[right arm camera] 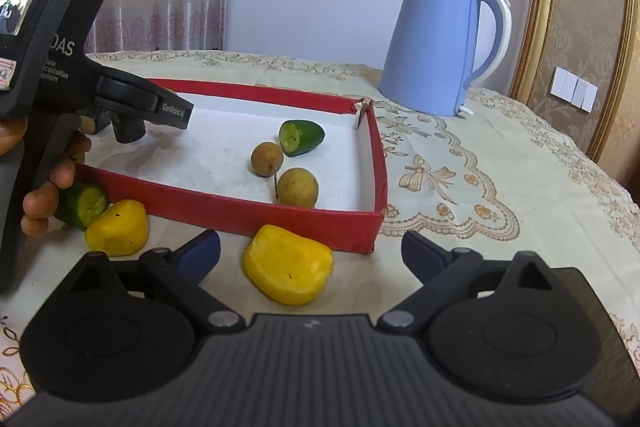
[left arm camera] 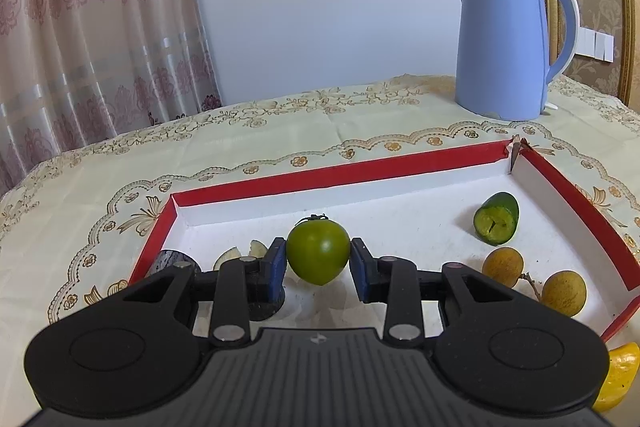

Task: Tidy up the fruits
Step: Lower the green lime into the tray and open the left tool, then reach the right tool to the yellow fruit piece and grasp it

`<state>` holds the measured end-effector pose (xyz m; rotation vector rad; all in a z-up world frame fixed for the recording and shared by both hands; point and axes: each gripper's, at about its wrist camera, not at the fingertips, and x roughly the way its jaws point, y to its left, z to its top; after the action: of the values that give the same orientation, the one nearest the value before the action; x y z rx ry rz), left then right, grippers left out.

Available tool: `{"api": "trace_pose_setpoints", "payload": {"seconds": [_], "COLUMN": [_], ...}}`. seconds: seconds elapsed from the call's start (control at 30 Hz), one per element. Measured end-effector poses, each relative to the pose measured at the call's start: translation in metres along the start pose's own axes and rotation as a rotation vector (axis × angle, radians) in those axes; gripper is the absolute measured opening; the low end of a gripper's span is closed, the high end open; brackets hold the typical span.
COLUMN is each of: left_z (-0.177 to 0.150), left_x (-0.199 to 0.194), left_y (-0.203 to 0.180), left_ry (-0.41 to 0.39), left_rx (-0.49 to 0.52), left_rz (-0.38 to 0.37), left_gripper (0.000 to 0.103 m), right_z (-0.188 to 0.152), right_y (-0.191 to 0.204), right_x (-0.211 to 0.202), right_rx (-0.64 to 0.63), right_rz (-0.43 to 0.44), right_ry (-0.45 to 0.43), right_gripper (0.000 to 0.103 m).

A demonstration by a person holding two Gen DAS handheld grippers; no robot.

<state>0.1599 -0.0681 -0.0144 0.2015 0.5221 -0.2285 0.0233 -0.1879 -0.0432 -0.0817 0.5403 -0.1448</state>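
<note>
The left claw (left arm camera: 318, 259) pinches a green fruit (left arm camera: 318, 251) over the tray (left arm camera: 320, 175), where a cucumber end (left arm camera: 496, 223) and two longans (left arm camera: 503, 266) lie. The right claw (right arm camera: 310, 253) is spread around a yellow piece (right arm camera: 289, 275) on the table (right arm camera: 480, 187); another (right arm camera: 117, 227) waits left.

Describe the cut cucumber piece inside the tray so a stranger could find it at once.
Start at the red-walled tray with the white floor, in front of the blue kettle. Look toward the tray's torn corner nearest the kettle: the cucumber piece lies on the floor just inside it. It is the only dark green, cut-faced piece there; the two longans beside it are round, tan and joined by a stem.
</note>
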Motion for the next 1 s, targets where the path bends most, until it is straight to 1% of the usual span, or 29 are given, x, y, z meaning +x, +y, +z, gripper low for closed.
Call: {"api": "trace_pose_setpoints", "payload": {"seconds": [0.07,0.13,0.17,0.2,0.23,0.27,0.37,0.47,0.53,0.6,0.63,0.67,0.73,0.83,1.0], "left_z": [0.000,0.000,0.001,0.001,0.001,0.001,0.002,0.005,0.007,0.008,0.009,0.009,0.009,0.008,0.007], "left_x": [0.000,-0.002,-0.004,-0.007,-0.010,-0.014,-0.028,-0.039,-0.041,-0.041,-0.041,-0.041,-0.040,-0.041,-0.043], "left_y": [0.000,0.001,0.001,0.001,0.000,-0.001,0.002,0.008,0.013,0.020,0.023,0.026,0.031,0.032,0.035], "left_ry": [-0.001,-0.010,-0.019,-0.031,-0.051,-0.071,-0.138,-0.196,-0.209,-0.209,-0.209,-0.207,-0.202,-0.201,-0.219], "left_rx": [-0.002,-0.006,-0.008,-0.007,-0.003,0.001,-0.009,-0.044,-0.076,-0.111,-0.125,-0.137,-0.158,-0.162,-0.173], "left_rz": [0.000,-0.005,-0.009,-0.008,0.004,0.013,-0.010,-0.012,-0.008,-0.004,-0.002,-0.005,-0.008,0.000,0.016], "left_gripper": [0.034,0.044,0.056,0.071,0.077,0.080,0.080,0.080,0.080,0.080,0.080,0.080,0.080,0.080,0.080], "right_z": [0.000,0.000,0.000,0.000,0.000,0.000,0.000,0.001,0.000,0.000,0.001,0.001,0.001,0.001,0.002], "right_y": [0.000,0.000,0.000,-0.001,-0.001,-0.001,-0.002,-0.005,-0.006,-0.005,-0.004,-0.004,-0.002,-0.004,-0.009], "right_x": [0.001,0.001,0.001,0.001,0.001,0.002,0.003,0.006,0.008,0.010,0.010,0.010,0.010,0.010,0.004], "right_rx": [0.001,0.003,0.003,0.004,0.005,0.006,0.012,0.030,0.035,0.031,0.031,0.035,0.029,0.037,0.056], "right_rz": [0.000,0.001,0.001,0.001,0.002,0.002,0.004,0.021,0.042,0.060,0.073,0.086,0.083,0.094,0.125], "right_ry": [0.002,0.004,0.004,0.005,0.006,0.007,0.011,0.028,0.042,0.052,0.054,0.054,0.054,0.058,0.050], "right_gripper": [0.094,0.093,0.093,0.093,0.092,0.090,0.084,0.073,0.067,0.058,0.050,0.046,0.046,0.046,0.046]}}
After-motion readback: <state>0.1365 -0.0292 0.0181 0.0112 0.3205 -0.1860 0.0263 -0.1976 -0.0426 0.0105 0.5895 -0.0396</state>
